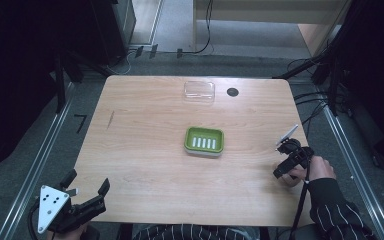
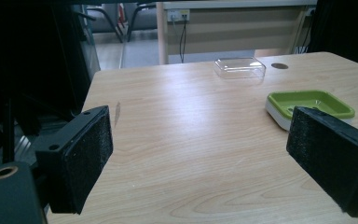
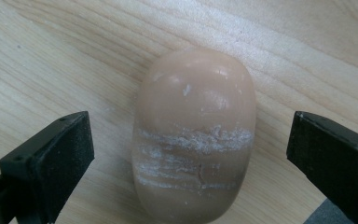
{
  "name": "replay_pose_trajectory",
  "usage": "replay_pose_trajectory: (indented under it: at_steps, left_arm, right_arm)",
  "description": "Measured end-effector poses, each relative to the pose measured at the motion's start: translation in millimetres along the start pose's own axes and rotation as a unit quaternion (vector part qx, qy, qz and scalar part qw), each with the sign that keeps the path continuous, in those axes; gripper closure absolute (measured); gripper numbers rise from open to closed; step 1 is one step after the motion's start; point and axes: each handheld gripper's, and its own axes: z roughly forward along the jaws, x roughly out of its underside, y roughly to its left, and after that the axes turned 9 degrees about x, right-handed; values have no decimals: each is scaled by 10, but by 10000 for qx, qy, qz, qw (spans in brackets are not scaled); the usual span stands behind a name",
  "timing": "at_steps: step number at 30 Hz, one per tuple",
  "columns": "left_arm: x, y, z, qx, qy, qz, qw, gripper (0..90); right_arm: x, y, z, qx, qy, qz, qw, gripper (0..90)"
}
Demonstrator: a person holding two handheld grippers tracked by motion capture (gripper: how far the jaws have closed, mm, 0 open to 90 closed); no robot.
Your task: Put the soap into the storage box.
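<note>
In the high view the right gripper [image 1: 286,159] hangs low over the worktop [image 1: 145,150] near its right edge, tipped downward in the person's hand, while the left gripper [image 1: 87,192] rests at the near left corner with its jaws spread and nothing between them. A green soap dish [image 1: 204,140] sits mid-worktop, well apart from the right gripper and off to its left, and a clear plastic lid [image 1: 199,91] lies farther off beyond the dish, beside a dark cable hole [image 1: 232,92]. In the left gripper view the left gripper [image 2: 200,154] stands wide open above bare wood; the green soap dish [image 2: 310,103] lies ahead and just past its right jaw, the clear plastic lid [image 2: 240,67] farther ahead. In the right gripper view the right gripper [image 3: 191,158] is wide apart, and a tan bar of soap [image 3: 195,135], scuffed with white streaks, lies flat on the wood squarely between the jaws; a clear gap shows on each side, so neither pad touches it. Judged from this, the work is at its start: the bar is lined up but not yet grasped, the dish is empty, and closing, lifting, carrying to the dish and perhaps covering it all remain.
</note>
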Motion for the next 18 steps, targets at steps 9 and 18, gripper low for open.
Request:
replay_pose_trajectory:
  at_steps: [9,18]
  left_arm:
    - [-1,0,0,0,0,-1,10000,72]
    - [-1,-1,1,4,-2,0,10000,72]
  right_arm:
    - [6,0,40,-69,167,21,9998,144]
    - [6,-7,80,-16,288,35,9996,247]
